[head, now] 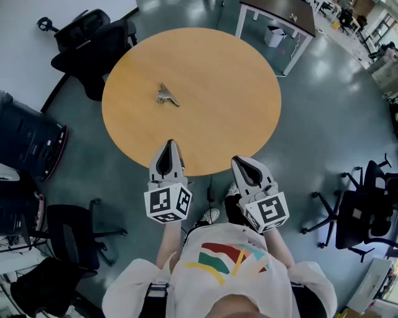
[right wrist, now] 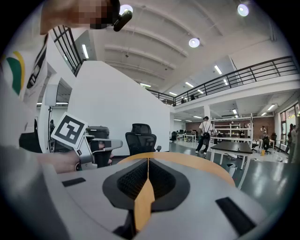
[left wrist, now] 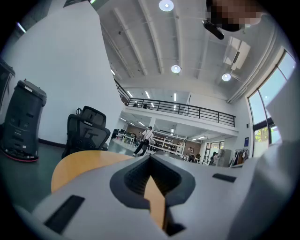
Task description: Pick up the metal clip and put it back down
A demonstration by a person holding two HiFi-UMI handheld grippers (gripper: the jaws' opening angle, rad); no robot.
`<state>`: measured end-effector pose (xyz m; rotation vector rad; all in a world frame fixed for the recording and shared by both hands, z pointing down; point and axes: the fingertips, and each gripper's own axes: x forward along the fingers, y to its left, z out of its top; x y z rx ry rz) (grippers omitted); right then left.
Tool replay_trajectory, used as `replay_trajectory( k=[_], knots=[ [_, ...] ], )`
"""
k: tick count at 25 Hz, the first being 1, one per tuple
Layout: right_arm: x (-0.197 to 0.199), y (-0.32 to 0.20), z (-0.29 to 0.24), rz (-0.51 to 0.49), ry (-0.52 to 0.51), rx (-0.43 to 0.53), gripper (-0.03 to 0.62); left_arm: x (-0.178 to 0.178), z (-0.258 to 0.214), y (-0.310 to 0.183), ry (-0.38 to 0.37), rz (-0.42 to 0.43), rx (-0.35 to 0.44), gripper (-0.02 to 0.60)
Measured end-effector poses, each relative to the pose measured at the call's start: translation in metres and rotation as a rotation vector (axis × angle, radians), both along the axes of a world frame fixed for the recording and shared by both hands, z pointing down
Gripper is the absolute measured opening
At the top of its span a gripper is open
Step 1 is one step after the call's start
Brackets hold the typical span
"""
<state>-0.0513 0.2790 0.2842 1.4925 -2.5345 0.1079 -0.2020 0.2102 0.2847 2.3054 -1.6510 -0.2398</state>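
At the near edge of the round tabletop (head: 211,87) we hold the left gripper (head: 169,146) and right gripper (head: 240,163), fingers closed on nothing. The metal clip (head: 166,95) lies farther out, not yet picked up. Next, likely: reach, open.

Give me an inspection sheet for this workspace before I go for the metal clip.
Surface: round wooden table, bare apart from the clip.
Job's things: metal clip lying left of the table's centre, untouched.
Clutter: nothing seen.
Grippers: left hand-held gripper and right hand-held gripper both shut, empty, at the near table edge.
Cables: nothing seen.
Surroundings: office chairs around, white-legged desk beyond, grey floor.
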Motion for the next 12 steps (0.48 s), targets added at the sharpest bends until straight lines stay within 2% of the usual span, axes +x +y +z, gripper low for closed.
replay_trajectory(
  k=[6, 9, 12],
  knots=[
    [0.016, -0.057, 0.028, -0.051, 0.024, -0.032, 0.014, 0.024, 0.008, -0.042, 0.010, -0.017, -0.004, 0.043],
    [0.023, -0.103, 0.040, -0.118, 0.011, -0.055, 0.014, 0.032, 0.010, -0.076, -0.010, -0.067, -0.002, 0.043],
    [0.032, -0.151, 0.037, -0.189, -0.004, -0.038, 0.014, 0.042, 0.010, -0.113, -0.020, -0.123, 0.006, 0.043]
  ],
)
